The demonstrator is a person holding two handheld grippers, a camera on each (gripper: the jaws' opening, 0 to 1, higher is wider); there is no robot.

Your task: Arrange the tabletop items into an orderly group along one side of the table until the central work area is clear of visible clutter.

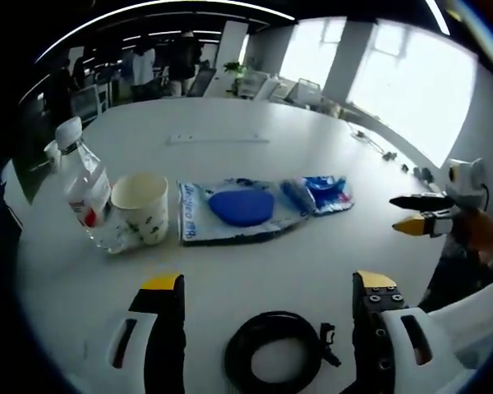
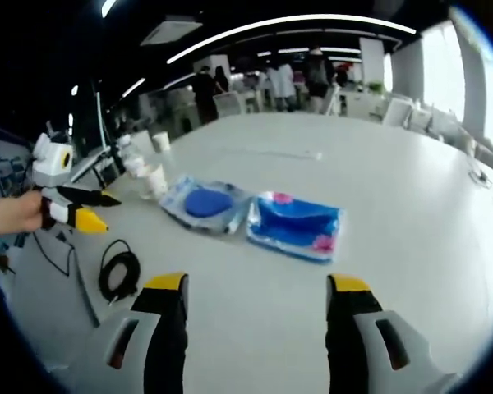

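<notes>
In the left gripper view, the left gripper (image 1: 269,287) hovered low over the white table (image 1: 230,123) with its yellow-tipped jaws spread wide and nothing between them; a coiled black cable (image 1: 273,355) lay on the tabletop just ahead of the jaws, at about 6 o'clock in the view. Toward 10 o'clock stood a clear water bottle (image 1: 84,187) with a white cap, touching or just beside a white cup (image 1: 142,207). At the centre lay a clear packet holding a blue round item (image 1: 234,209), and just past it toward 2 o'clock a blue wrapper (image 1: 327,192). The right gripper (image 1: 411,212) came in at 3 o'clock, held above the table edge, its jaws a little apart and empty. In the right gripper view, the right gripper's own jaws stood wide apart with nothing gripped, above bare table. The blue wrapper (image 2: 296,223) lay just ahead at 12 o'clock, the clear packet (image 2: 204,203) beside it toward 11 o'clock, the cup (image 2: 154,179) farther on, and the cable (image 2: 120,272) at 9 o'clock, under the left gripper (image 2: 99,208).
</notes>
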